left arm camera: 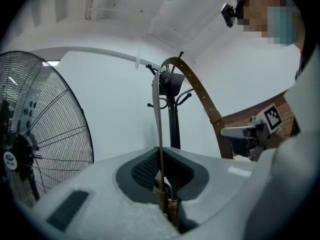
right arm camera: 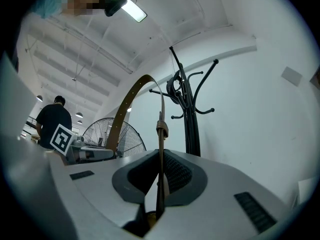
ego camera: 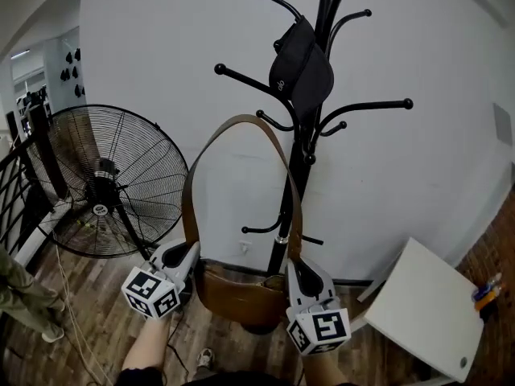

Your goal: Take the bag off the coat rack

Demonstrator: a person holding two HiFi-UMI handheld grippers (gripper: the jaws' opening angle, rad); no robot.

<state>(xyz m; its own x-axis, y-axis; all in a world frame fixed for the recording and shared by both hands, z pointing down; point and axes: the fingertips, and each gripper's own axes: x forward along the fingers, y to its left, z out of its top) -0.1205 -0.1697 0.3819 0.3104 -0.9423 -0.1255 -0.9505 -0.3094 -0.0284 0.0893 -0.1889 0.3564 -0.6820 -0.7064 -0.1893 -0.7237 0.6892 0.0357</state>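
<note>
My left tongs [ego camera: 190, 254] and right tongs [ego camera: 294, 270] are each pinching an end of the strap [ego camera: 241, 120], so the brown bag [ego camera: 241, 297] hangs between them, low in front of the coat rack [ego camera: 304, 147], strap arching up

Right gripper [right arm camera: 160, 184]: jaws clamped on brown bag strap [right arm camera: 161, 130]. Strap rises just left of coat rack [right arm camera: 192, 129], arching leftward. Fan [right arm camera: 136, 140] stands farther left.

- Passage ahead is barred by the branching coat rack [ego camera: 304, 147].
- The sides are closed by a fan [ego camera: 105, 183] and a white table [ego camera: 426, 312].
- A gap is left between fan and rack.
</note>
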